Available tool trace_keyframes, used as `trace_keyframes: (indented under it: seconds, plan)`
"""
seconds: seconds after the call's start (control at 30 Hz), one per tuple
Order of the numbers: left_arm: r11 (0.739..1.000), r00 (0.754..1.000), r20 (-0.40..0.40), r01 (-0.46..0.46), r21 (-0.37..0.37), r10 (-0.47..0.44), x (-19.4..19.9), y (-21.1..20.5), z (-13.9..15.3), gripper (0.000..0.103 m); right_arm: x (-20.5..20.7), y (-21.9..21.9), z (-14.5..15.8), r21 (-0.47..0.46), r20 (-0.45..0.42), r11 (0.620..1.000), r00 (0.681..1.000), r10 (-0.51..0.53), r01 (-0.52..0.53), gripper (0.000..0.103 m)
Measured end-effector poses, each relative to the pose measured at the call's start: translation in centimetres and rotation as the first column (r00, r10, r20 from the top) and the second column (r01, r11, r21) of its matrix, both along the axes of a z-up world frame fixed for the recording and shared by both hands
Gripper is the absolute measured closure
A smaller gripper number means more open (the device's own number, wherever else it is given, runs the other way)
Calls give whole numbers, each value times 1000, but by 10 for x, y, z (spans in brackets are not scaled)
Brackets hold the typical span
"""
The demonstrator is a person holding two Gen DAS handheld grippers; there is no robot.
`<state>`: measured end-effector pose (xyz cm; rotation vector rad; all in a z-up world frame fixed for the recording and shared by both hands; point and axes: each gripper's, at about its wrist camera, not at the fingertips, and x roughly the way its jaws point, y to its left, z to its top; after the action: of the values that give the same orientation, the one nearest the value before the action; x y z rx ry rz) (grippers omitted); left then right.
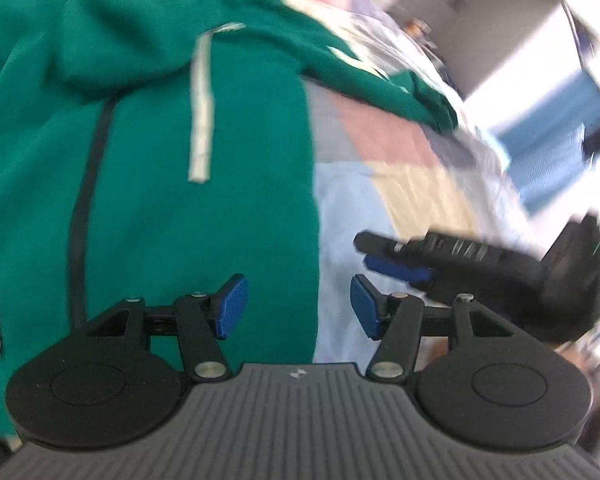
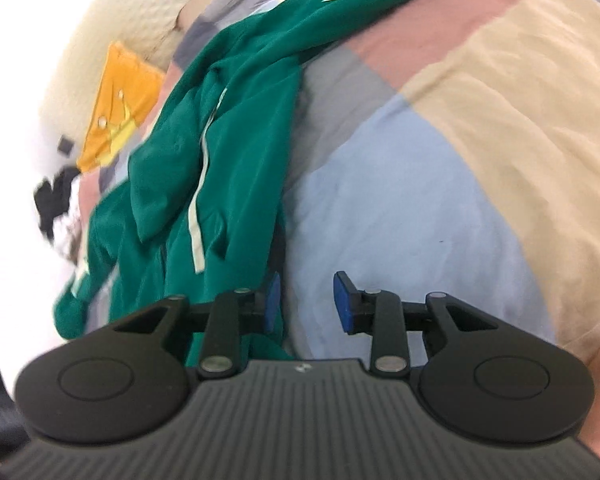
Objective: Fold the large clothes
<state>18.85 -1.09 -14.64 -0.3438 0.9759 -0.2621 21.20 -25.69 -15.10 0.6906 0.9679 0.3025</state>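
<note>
One green hoodie [image 1: 148, 160] on patchwork bedding [image 2: 420, 200], two white drawstrings [image 1: 201, 108], one yellow cushion [image 2: 120, 100]

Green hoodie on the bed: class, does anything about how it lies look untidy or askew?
Yes. The hoodie is bunched and twisted in the right wrist view, one sleeve trailing across the quilt, not spread flat for folding.
</note>
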Motion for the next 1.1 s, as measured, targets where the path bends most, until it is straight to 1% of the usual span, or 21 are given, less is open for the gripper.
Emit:
trace_keyframes:
  seconds: [0.07, 0.1, 0.13, 0.17, 0.2, 0.23, 0.27, 0.33, 0.4, 0.43, 0.5, 0.57, 0.6, 0.63, 0.77, 0.8, 0.87, 0.93, 1.03, 1.07, 1.1]
  plan:
    - [987, 996, 76, 31, 156, -43, 0, -20, -6, 40, 1, -7, -2, 29, 1, 999, 1000, -27, 27, 70]
    - [978, 994, 98, 33, 207, -54, 2, -25, -10, 42, 2, -8, -2, 37, 4, 999, 999, -33, 33, 70]
    - [971, 992, 106, 39, 235, -66, 4, -27, -18, 48, 2, -8, -3, 40, 8, 999, 999, -36, 36, 70]
    - [974, 992, 103, 46, 221, -70, 5, -26, -26, 57, 3, -7, -3, 36, 12, 999, 999, -34, 34, 70]
    - [981, 994, 95, 41, 191, -60, 5, -22, -31, 77, 4, -5, -3, 30, 16, 999, 999, -28, 28, 70]
    - [985, 995, 88, 26, 173, -42, 8, -15, -36, 89, 6, -2, -4, 23, 20, 1000, 1000, -16, 16, 70]
    - [989, 996, 85, 5, 151, -18, 10, -7, -40, 92, 8, 0, -4, 20, 20, 1000, 1000, -2, 1, 70]
    - [998, 996, 86, -19, 60, 14, 16, 9, -44, 96, 10, 5, -7, 20, 12, 999, 999, 31, -31, 70]
    - [997, 993, 95, -61, -55, 66, 12, 32, -40, 96, 12, 11, -10, 45, 4, 997, 998, 66, -67, 69]
    - [989, 991, 94, -85, -119, 97, 10, 46, -37, 97, 13, 14, -12, 71, 6, 994, 996, 85, -86, 69]
    - [958, 984, 79, -137, -253, 162, 8, 71, -34, 97, 15, 19, -14, 103, 0, 988, 993, 116, -115, 63]
    - [916, 971, 63, -194, -351, 230, 8, 96, -33, 97, 15, 24, -17, 107, -13, 986, 991, 133, -131, 51]
    - [899, 965, 56, -215, -382, 255, 8, 106, -33, 97, 16, 26, -19, 107, -19, 985, 990, 140, -137, 48]
    - [887, 960, 49, -235, -397, 276, 9, 113, -32, 97, 16, 30, -22, 107, -29, 984, 988, 149, -146, 45]
    - [845, 951, -10, -279, -457, 309, 14, 131, -41, 97, 18, 43, -28, 127, -47, 974, 979, 196, -189, 45]
    - [842, 949, -20, -288, -455, 314, 15, 131, -43, 97, 19, 48, -30, 131, -48, 971, 977, 208, -201, 45]
    - [856, 945, -18, -304, -418, 326, 19, 129, -44, 97, 20, 57, -34, 146, -48, 964, 971, 233, -224, 43]
    - [853, 944, -27, -308, -421, 328, 20, 130, -46, 97, 23, 66, -38, 142, -50, 959, 966, 254, -244, 42]
    - [859, 941, -27, -319, -399, 337, 21, 133, -46, 97, 25, 74, -42, 143, -42, 961, 969, 244, -236, 44]
    - [857, 940, -30, -322, -402, 339, 21, 133, -46, 96, 24, 76, -43, 152, -42, 962, 971, 236, -227, 52]
    - [854, 942, -40, -321, -411, 334, 22, 133, -48, 96, 22, 78, -40, 127, -32, 967, 973, 228, -222, 58]
